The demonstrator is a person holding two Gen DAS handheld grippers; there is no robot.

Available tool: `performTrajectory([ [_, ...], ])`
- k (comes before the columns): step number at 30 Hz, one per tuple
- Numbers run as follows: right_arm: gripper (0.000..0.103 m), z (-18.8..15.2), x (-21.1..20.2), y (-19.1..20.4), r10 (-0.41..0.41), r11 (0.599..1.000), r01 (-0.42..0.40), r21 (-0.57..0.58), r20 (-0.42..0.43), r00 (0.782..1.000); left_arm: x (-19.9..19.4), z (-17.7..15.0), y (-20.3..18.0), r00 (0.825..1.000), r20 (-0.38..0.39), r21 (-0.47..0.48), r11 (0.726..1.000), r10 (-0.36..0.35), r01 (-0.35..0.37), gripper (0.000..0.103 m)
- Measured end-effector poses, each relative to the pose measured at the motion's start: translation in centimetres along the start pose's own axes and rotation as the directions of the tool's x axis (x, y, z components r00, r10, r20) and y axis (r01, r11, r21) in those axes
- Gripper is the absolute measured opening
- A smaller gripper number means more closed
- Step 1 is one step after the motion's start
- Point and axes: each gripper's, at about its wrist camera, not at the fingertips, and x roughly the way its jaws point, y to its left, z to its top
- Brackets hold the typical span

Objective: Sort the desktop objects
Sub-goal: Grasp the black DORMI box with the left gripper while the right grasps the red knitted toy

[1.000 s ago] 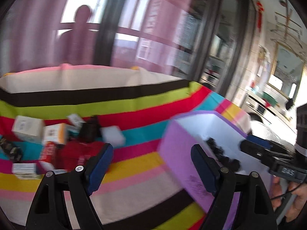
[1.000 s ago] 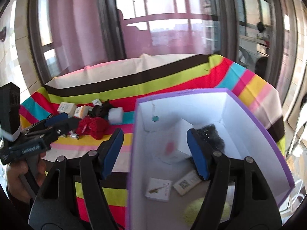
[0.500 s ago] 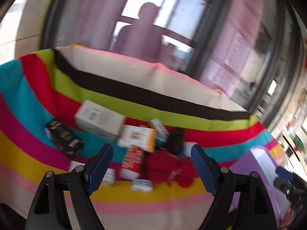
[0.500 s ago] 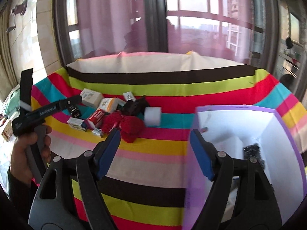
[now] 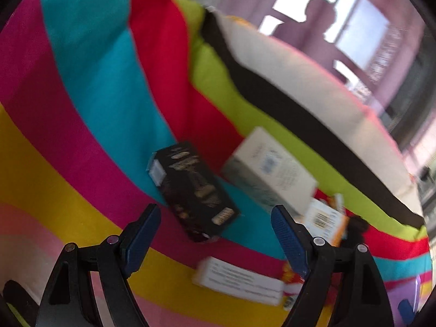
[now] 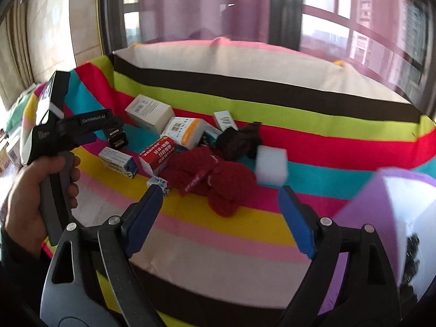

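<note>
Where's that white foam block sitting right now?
In the right wrist view the white foam block sits right of centre on the striped cloth, touching the black fabric and next to the red knitted item, left of the purple box.

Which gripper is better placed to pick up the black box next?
Left. The left gripper is open, with the black box lying just ahead between its fingers. The right gripper, also open, faces the red knit.

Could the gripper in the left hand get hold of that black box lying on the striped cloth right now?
Probably yes. The left gripper is open and empty, and the black box lies just ahead of its fingers with nothing between them. The white box beside it lies close but apart.
</note>
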Motion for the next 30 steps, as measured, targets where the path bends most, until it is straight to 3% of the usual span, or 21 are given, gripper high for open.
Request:
performTrajectory([
  [7, 0.089, 0.6, 5.6, 1.5, -0.023, 0.994, 0.015, -0.110, -0.064, 0.998, 2.3, 0.5, 0.5, 0.998, -0.035, -0.035, 0.998, 0.058, -0.059, 0.084],
  [16, 0.092, 0.3, 10.9, 0.9, -0.020, 0.988, -0.003, -0.157, -0.150, 0.988, 4.1, 0.0, -0.4, 0.991, -0.025, 0.080, 0.988, 0.131, -0.129, 0.083],
  [19, 0.093, 0.3, 11.6, 0.8, -0.009, 0.988, -0.016, -0.152, -0.162, 0.987, 4.1, -0.2, -0.6, 0.988, -0.018, 0.111, 0.982, 0.156, -0.153, 0.073],
  [22, 0.093, 0.2, 11.7, 0.7, -0.001, 0.990, -0.023, -0.141, -0.169, 0.986, 3.9, -0.3, -0.5, 0.988, -0.030, 0.117, 0.982, 0.150, -0.145, 0.070],
  [30, 0.064, -0.3, 10.3, -0.4, -0.003, 0.995, -0.014, -0.099, -0.170, 0.985, 2.9, -0.7, 0.0, 0.993, -0.056, 0.107, 0.990, 0.100, -0.093, 0.055],
])
